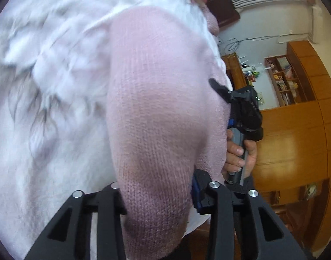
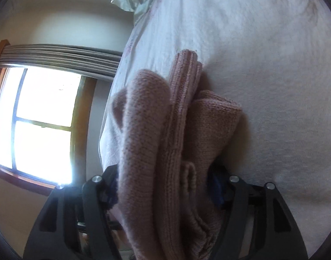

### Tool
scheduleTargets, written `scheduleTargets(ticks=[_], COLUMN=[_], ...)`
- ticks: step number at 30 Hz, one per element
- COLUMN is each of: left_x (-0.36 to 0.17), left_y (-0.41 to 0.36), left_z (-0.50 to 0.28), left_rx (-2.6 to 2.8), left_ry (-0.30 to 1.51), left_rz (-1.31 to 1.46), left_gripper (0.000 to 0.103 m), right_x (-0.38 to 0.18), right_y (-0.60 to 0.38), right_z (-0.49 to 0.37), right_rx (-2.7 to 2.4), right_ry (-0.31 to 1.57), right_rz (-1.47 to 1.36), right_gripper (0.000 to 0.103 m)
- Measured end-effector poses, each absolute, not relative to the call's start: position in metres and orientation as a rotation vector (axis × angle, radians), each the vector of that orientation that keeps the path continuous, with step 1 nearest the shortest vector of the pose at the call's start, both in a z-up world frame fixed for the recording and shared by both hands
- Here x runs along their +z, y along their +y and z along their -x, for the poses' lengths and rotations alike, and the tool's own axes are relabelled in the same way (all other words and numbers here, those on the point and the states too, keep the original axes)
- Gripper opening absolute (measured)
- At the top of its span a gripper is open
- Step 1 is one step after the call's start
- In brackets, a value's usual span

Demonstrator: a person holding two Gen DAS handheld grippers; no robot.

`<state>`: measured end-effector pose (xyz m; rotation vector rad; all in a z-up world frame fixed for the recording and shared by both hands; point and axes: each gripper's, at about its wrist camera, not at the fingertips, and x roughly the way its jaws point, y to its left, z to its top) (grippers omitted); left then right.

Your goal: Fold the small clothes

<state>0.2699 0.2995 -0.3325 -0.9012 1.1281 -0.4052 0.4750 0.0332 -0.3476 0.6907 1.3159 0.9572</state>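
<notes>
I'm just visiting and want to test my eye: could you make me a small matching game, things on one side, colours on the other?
Things:
1. knitted garment
2. bed cover
3. cabinet
4. left tool

Colours:
A. black
B. white
C. pink
D. orange-brown wood

Pairs: 1-C, 2-B, 3-D, 4-A
</notes>
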Motion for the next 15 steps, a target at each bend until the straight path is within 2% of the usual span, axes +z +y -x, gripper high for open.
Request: scheduleTargets(ticks=[2, 5, 6, 8, 12, 13, 14, 15], left_x=[-0.343, -0.325, -0.312, -0.283, -0.24, -0.234, -0.226, -0.223], left_y=[0.302, 0.316, 0.324, 0.342, 0.361, 0.361, 0.355, 0.35], left_z=[-0.266, -0.255, -0.248, -0.237, -0.247, -0.254, -0.267, -0.279], left_rx=[-0.421, -0.406, -0.376, -0.305, -0.41, -0.455, -0.51, -0.564], left_ry=[1.106, 1.051, 1.016, 0.917, 0.766, 0.739, 0.72, 0.715], left_rz=[0.955, 0.942, 0.907, 0.837, 0.855, 0.859, 0.871, 0.887], left_gripper=[0.054, 0.068, 0.068, 0.069, 0.069, 0.069, 0.069, 0.069], right_x=[-0.331, -0.286, -0.273, -0.259, -0.269, -0.275, -0.279, -0.28], right_y=[0.021, -0.013, -0.021, -0.022, 0.008, 0.016, 0.022, 0.024], right_z=[-0.472, -0.461, -0.458, -0.453, -0.45, -0.451, -0.451, -0.45], right_rx=[0.908, 0.842, 0.835, 0.836, 0.824, 0.82, 0.798, 0.776], right_ry=[1.307, 1.179, 1.141, 1.12, 1.176, 1.191, 1.198, 1.184], right_rz=[-0.658, -0.584, -0.571, -0.544, -0.487, -0.477, -0.458, -0.446], right_gripper=[0.081, 0.081, 0.08, 0.068, 0.053, 0.041, 0.019, 0.012])
